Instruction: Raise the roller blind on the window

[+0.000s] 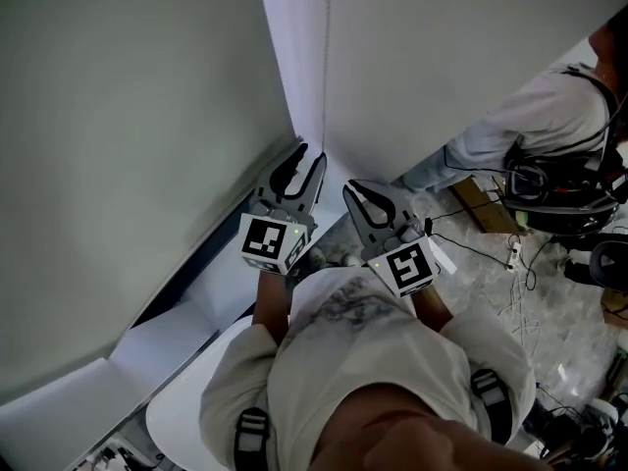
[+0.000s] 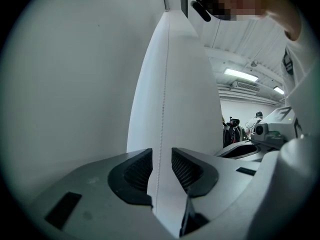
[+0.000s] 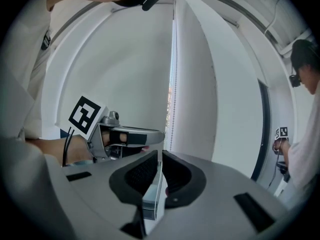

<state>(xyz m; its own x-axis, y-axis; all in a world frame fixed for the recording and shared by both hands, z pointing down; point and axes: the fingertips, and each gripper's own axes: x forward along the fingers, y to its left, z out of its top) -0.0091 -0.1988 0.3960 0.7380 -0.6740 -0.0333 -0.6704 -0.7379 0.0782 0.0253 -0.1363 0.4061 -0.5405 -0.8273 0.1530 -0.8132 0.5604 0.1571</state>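
Note:
The white roller blind (image 1: 442, 47) hangs down over the window, and its thin bead chain (image 1: 326, 67) drops along the left edge. My left gripper (image 1: 306, 160) stands open round that chain. In the left gripper view the bead chain (image 2: 164, 99) runs straight down through the gap of the left gripper (image 2: 161, 159) and touches neither pad. My right gripper (image 1: 355, 192) sits just right of it. In the right gripper view the right gripper (image 3: 159, 156) has its jaws pressed on a clear plastic strip (image 3: 151, 196), and the bead chain (image 3: 172, 84) rises above them.
A grey wall (image 1: 128, 165) fills the left, with a white sill (image 1: 167, 341) below it. A second person (image 1: 549, 116) crouches at the right among black gear, with cables (image 1: 510, 253) on the floor.

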